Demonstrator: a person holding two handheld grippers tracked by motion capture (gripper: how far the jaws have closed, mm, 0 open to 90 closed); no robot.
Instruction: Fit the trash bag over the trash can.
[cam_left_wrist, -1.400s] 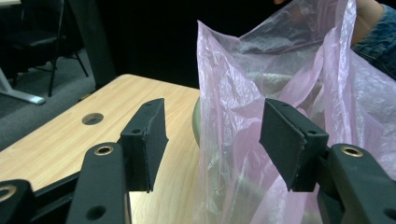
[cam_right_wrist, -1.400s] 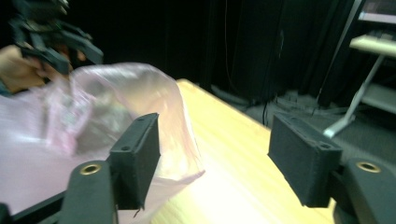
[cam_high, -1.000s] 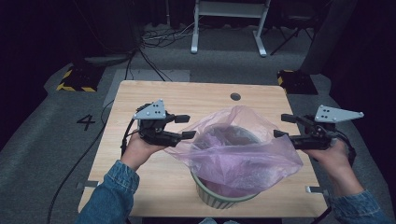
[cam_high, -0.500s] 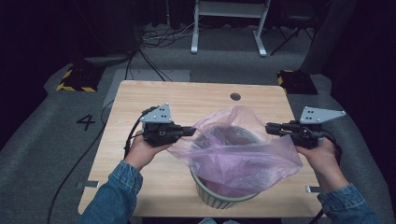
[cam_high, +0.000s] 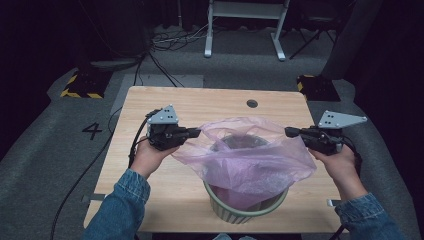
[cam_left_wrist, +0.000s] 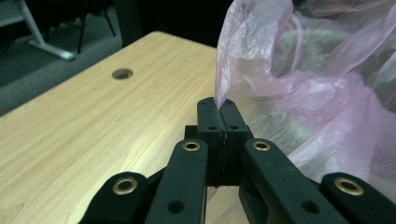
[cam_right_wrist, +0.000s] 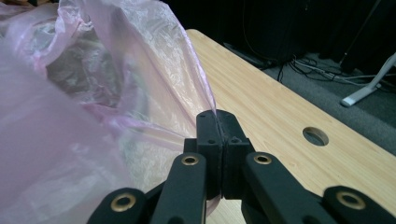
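Observation:
A thin pink plastic bag (cam_high: 245, 160) hangs stretched over a pale green ribbed bin (cam_high: 245, 207) near the table's front edge. The bag's mouth is pulled wide and its lower part drops into the bin. My left gripper (cam_high: 197, 132) is shut on the bag's left rim (cam_left_wrist: 224, 88), its jaws (cam_left_wrist: 218, 105) pressed flat together. At the opposite side my right gripper (cam_high: 289, 131) is shut on the right rim (cam_right_wrist: 205, 93), with film pinched at its tips (cam_right_wrist: 217, 116). Both grippers are held above the table, level with each other.
The light wooden table (cam_high: 165, 105) has a round cable hole (cam_high: 252, 103) at its far middle. Cables trail off the left edge. A white frame stand (cam_high: 245, 25) and black-and-yellow floor blocks (cam_high: 80, 86) lie beyond the table.
My two grippers moved inward half a second ago, then apart again, so the bag's mouth is stretched wider. Each grip on the film has held.

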